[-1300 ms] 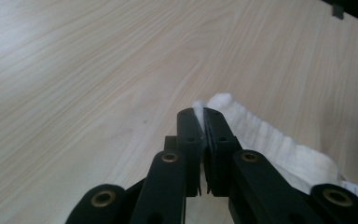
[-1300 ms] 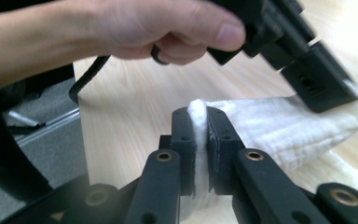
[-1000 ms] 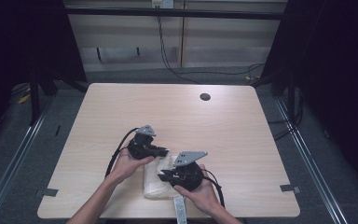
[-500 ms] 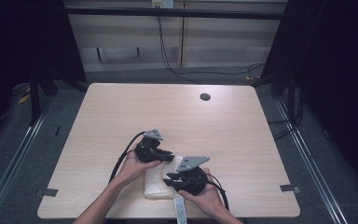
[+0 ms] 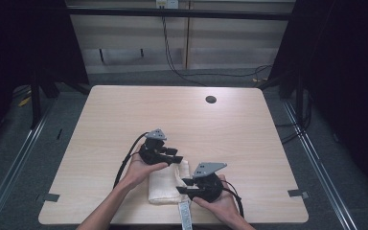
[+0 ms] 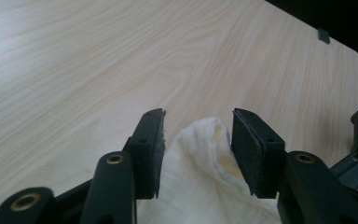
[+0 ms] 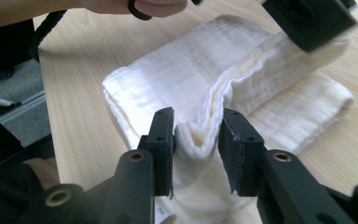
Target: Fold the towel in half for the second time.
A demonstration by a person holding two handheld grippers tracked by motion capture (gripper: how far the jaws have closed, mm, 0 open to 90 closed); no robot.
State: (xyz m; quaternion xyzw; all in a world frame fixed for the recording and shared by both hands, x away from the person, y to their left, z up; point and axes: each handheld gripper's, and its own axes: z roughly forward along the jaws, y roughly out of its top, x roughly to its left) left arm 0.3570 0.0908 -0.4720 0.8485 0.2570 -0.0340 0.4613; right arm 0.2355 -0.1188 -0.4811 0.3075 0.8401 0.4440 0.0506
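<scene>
The folded white towel (image 5: 165, 184) is lying low and centre on the surface (image 5: 124, 115). The right hand-held gripper (image 7: 196, 133) is pinching its raised fold; the left hand-held gripper (image 6: 198, 140) is straddling a corner, not yet clamped. Best squeezing fully before lifting together.

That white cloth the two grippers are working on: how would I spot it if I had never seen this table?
Look at the near edge of the wooden table, between the person's two hands. There lies a folded cream towel, one layer pinched up by the left gripper and the right gripper. It is the table's one soft, pale thing.
</scene>
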